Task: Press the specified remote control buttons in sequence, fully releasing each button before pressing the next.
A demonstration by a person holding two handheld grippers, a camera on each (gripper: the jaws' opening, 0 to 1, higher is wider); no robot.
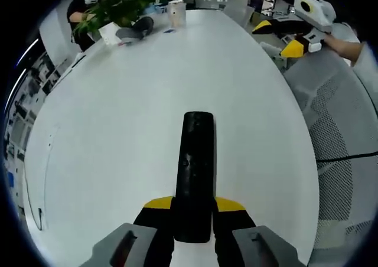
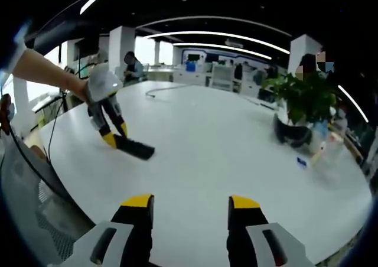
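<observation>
White and broad, the oval table is seen in an open office, with curved strip lights overhead and a potted plant set near its far edge. A small white box is stood at the far end in the left gripper view, beside a dark bag-like object.

In the left gripper view, the black remote control is gripped at its near end by the left gripper; the yellow-tipped jaws are pressed against both sides of the remote, which is pointed away along the jaws over the table. The same remote is seen in the right gripper view, held low over the tabletop by the left gripper, with a person's forearm behind it.

The right gripper is held wide apart with nothing between its jaws, well apart from the remote. It is also seen at the upper right of the left gripper view, beyond the table's edge, above a grey mesh chair.
</observation>
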